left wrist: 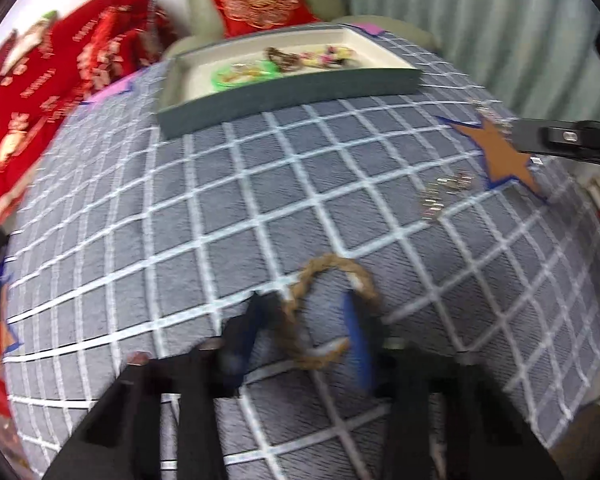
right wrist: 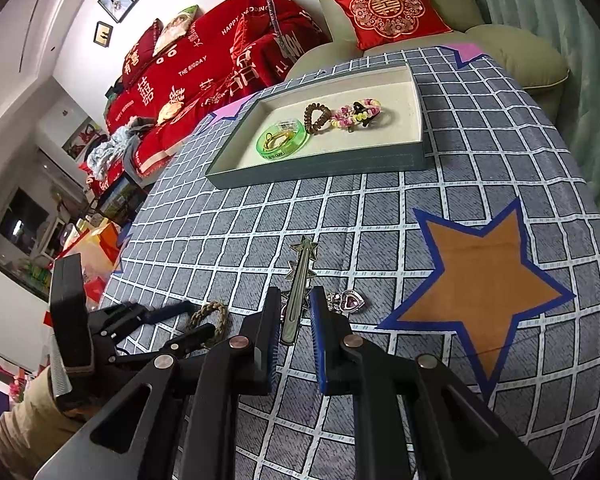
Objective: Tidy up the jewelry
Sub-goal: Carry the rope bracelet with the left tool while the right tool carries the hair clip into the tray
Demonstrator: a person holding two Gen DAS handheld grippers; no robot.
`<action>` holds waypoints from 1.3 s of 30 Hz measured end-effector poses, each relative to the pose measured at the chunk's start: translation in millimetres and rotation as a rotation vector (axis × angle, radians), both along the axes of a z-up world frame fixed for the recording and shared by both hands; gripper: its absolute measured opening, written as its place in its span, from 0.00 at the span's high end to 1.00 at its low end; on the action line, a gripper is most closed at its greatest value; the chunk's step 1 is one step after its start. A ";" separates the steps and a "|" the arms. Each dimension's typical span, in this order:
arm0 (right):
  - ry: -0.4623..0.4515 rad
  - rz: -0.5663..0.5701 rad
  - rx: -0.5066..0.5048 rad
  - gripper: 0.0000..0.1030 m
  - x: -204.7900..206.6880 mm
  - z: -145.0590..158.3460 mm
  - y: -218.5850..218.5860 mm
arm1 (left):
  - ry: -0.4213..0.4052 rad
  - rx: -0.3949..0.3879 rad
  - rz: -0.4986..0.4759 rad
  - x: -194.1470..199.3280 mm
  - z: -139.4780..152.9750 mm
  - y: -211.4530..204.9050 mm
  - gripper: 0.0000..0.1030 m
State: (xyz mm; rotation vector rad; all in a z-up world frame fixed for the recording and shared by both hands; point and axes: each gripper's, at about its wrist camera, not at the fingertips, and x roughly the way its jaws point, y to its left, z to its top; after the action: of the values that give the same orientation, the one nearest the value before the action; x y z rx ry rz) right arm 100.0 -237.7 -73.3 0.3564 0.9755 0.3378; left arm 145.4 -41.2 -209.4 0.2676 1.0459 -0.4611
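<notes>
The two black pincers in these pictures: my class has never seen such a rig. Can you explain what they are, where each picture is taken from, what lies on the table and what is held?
No robot here: a person holds a two-finger gripper in each hand, and a fisheye camera on each looks along its fingers. One picture comes from the left gripper, the other from the right gripper. On the checked tablecloth stands a tray holding hair ties and a green round case, and a purple heart pendant lies loose. The right gripper is closed on a star-tipped hair clip. A braided bracelet lies between the left gripper's fingers; the blur hides whether it is pinched.
</notes>
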 end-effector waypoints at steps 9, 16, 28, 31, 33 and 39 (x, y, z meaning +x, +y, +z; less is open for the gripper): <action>-0.013 -0.012 -0.009 0.84 3.5 6.7 -3.6 | -0.024 -0.091 0.044 -10.8 13.3 0.9 0.85; -0.035 -0.013 -0.032 0.84 19.1 18.8 -5.5 | -0.121 -0.168 0.115 2.3 48.2 11.5 0.85; -0.087 -0.013 -0.058 0.85 88.3 54.4 -8.6 | -0.232 -0.193 0.179 70.1 93.5 15.9 0.85; -0.083 -0.016 -0.062 0.85 110.2 56.7 -7.8 | -0.252 -0.192 0.191 92.1 98.9 14.4 0.85; -0.084 -0.019 -0.078 0.85 123.8 56.8 -7.1 | -0.261 -0.187 0.202 107.8 99.1 12.9 0.85; -0.071 -0.029 -0.125 0.85 169.8 46.9 -6.9 | -0.253 -0.155 0.226 157.3 87.5 2.8 0.85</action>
State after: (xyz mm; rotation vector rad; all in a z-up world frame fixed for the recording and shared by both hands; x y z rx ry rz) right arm 269.8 -244.6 -26.4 0.2432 0.9161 0.2604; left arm 302.7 -38.4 -121.9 0.0659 0.7771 -0.2934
